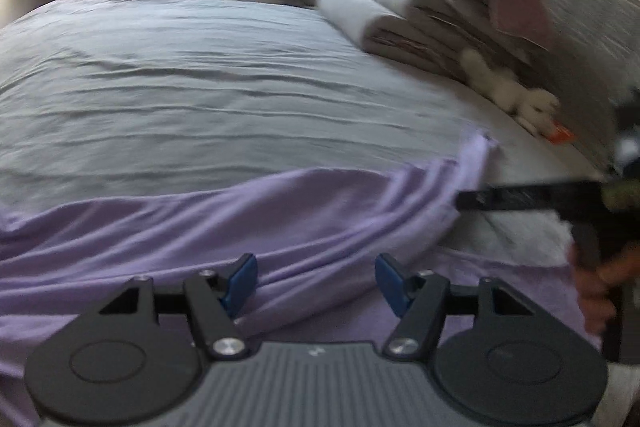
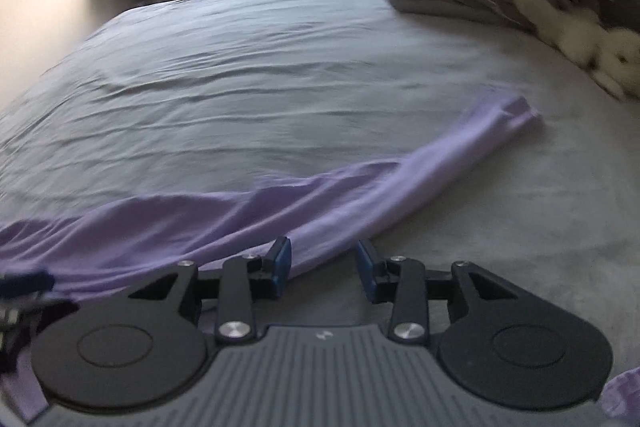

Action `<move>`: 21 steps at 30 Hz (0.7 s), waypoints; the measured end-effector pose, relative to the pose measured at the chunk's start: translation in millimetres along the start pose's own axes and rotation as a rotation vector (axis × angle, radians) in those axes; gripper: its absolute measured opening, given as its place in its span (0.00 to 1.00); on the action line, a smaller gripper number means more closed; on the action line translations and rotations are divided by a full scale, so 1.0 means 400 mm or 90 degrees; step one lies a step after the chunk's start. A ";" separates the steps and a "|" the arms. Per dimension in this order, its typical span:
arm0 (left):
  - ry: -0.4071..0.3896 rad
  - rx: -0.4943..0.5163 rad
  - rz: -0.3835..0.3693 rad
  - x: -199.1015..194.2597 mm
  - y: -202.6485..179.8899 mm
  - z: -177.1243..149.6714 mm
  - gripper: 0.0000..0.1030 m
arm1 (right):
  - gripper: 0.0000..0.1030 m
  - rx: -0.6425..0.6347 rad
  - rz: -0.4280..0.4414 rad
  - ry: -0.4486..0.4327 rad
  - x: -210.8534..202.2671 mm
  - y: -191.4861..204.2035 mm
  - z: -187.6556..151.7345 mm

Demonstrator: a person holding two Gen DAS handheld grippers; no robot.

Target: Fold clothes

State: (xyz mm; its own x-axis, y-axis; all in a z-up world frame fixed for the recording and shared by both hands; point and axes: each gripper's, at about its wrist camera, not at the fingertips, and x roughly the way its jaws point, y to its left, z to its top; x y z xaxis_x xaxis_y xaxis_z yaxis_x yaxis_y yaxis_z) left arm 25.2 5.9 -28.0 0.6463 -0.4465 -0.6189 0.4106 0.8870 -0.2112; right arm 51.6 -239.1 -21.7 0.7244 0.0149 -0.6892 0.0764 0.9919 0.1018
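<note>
Left wrist view: a lilac garment (image 1: 240,219) lies spread across the near part of a bed (image 1: 200,75) covered by a grey sheet. The cloth fills the lower half of the picture from the left edge to the right, and one long sleeve (image 1: 472,163) runs away from it toward the far right, ending in a cuff on the bare sheet. The left gripper (image 1: 316,281) hangs just above the body of the garment with its blue-padded fingers (image 1: 244,273) released; cloth shows in the gap between them but neither pad presses on it. At the right edge, a hand (image 1: 600,287) holds the other tool, whose dark finger reaches in level over the base of the sleeve. A stack of folded bedding (image 1: 440,7) and a white soft toy (image 1: 520,99) sit at the far right, well apart from the garment.

Right wrist view: the sleeve (image 2: 400,179) lies as a long band, its axis running from near left to far right, cuff farthest away. The right gripper (image 2: 323,267) sits at the near end of that band, fingers (image 2: 280,259) released and holding nothing; the sleeve's edge lies between them, nearer the left pad, while grey sheet shows on the right.

By this layout the right gripper is the nearer one to the sleeve, which stretches ahead of it and to the right; the left gripper is nearer the body.
</note>
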 end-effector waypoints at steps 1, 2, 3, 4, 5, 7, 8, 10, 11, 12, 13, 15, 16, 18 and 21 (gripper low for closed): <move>-0.002 0.011 -0.009 0.006 -0.007 -0.003 0.61 | 0.39 0.017 -0.001 -0.002 0.010 -0.012 -0.001; -0.004 0.022 -0.018 0.012 -0.015 -0.006 0.60 | 0.39 0.035 -0.003 -0.003 0.020 -0.025 -0.002; -0.007 0.032 -0.027 0.018 -0.022 -0.009 0.59 | 0.39 0.051 0.002 -0.008 0.025 -0.035 -0.001; -0.009 0.041 -0.034 0.024 -0.028 -0.012 0.59 | 0.39 0.068 0.009 -0.014 0.028 -0.045 0.001; -0.010 0.042 -0.038 0.030 -0.028 -0.015 0.56 | 0.39 0.090 0.016 -0.024 0.031 -0.057 0.002; -0.012 0.041 -0.040 0.040 -0.027 -0.019 0.52 | 0.39 0.123 0.024 -0.042 0.037 -0.072 0.001; -0.012 0.038 -0.041 0.044 -0.023 -0.019 0.50 | 0.39 0.139 0.027 -0.049 0.039 -0.080 0.001; -0.012 0.027 -0.037 0.051 -0.015 -0.018 0.41 | 0.39 0.166 0.038 -0.068 0.049 -0.094 0.000; -0.011 0.016 -0.034 0.052 -0.009 -0.014 0.33 | 0.39 0.181 0.045 -0.078 0.055 -0.102 -0.003; -0.011 0.003 -0.038 0.051 -0.002 -0.011 0.26 | 0.39 0.188 0.053 -0.084 0.057 -0.107 -0.003; -0.010 -0.010 -0.042 0.051 0.006 -0.008 0.22 | 0.40 0.196 0.061 -0.089 0.059 -0.112 -0.004; -0.007 -0.036 -0.048 0.054 0.020 -0.003 0.10 | 0.13 0.204 0.074 -0.097 0.057 -0.121 0.000; -0.008 -0.045 -0.048 0.054 0.026 -0.001 0.07 | 0.11 0.207 0.080 -0.098 0.053 -0.124 0.004; -0.015 -0.060 -0.043 0.052 0.032 0.002 0.01 | 0.10 0.217 0.089 -0.110 0.040 -0.132 0.008; -0.039 -0.072 -0.035 0.034 0.033 0.008 0.01 | 0.10 0.229 0.097 -0.146 0.007 -0.136 0.017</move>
State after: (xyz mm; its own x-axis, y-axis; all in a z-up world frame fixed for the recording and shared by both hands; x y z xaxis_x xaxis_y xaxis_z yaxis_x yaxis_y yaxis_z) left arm 41.6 10.9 -36.8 0.6638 -0.4981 -0.5579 0.3736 0.8671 -0.3295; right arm 54.0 -293.7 -24.1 0.8760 0.0885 -0.4741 0.1612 0.8728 0.4608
